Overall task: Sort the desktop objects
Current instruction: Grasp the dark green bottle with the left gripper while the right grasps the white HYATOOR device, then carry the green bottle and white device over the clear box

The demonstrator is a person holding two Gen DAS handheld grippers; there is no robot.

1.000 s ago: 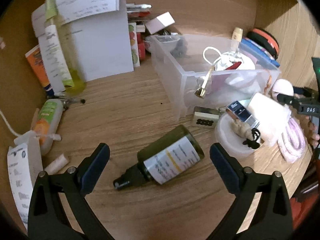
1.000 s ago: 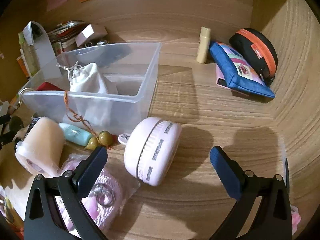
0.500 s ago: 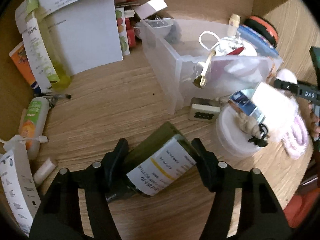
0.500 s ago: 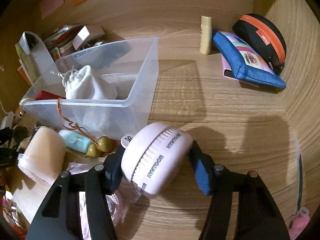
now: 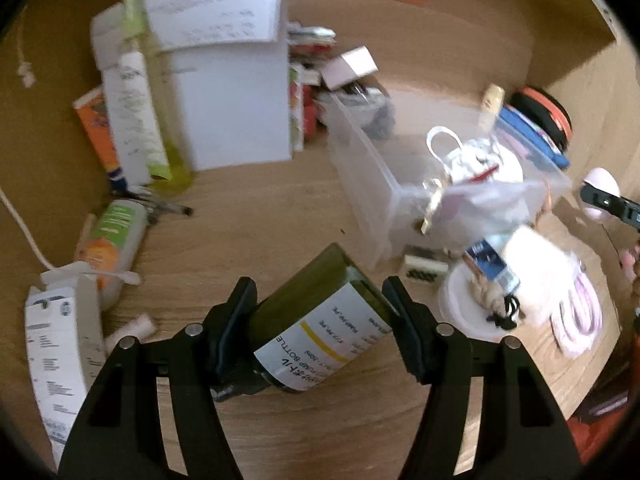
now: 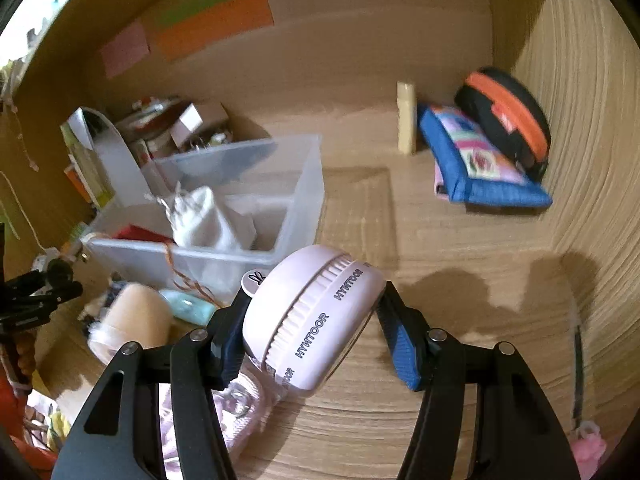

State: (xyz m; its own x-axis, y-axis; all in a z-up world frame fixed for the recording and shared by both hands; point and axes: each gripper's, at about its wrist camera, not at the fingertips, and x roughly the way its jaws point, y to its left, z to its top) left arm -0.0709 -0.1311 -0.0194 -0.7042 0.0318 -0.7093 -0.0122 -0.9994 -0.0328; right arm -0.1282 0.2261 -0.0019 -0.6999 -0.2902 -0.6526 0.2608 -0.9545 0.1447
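Observation:
My left gripper (image 5: pixel 320 316) is shut on a dark green pump bottle (image 5: pixel 320 320) with a white label, held tilted above the wooden desk. My right gripper (image 6: pixel 310 320) is shut on a round pale pink HYNTOOR device (image 6: pixel 312 320) and holds it lifted just right of the clear plastic bin (image 6: pixel 296 192). The bin (image 5: pixel 372 184) holds a white drawstring pouch (image 6: pixel 208 220) and a red item. The pink device and right gripper show at the far right of the left wrist view (image 5: pixel 600 188).
White papers (image 5: pixel 232 112), a yellow-green bottle (image 5: pixel 160 120), an orange tube (image 5: pixel 112 240) and a white box (image 5: pixel 56 344) lie left. A blue pouch (image 6: pixel 476 168), black-orange case (image 6: pixel 508 116) and cream tube (image 6: pixel 406 118) sit back right. A beige roll (image 6: pixel 132 324) and pink cord (image 5: pixel 576 320) lie near the bin.
Both grippers closed from open onto their objects, the left on the green bottle, the right on the pink device. Both objects have since been lifted off the desk.

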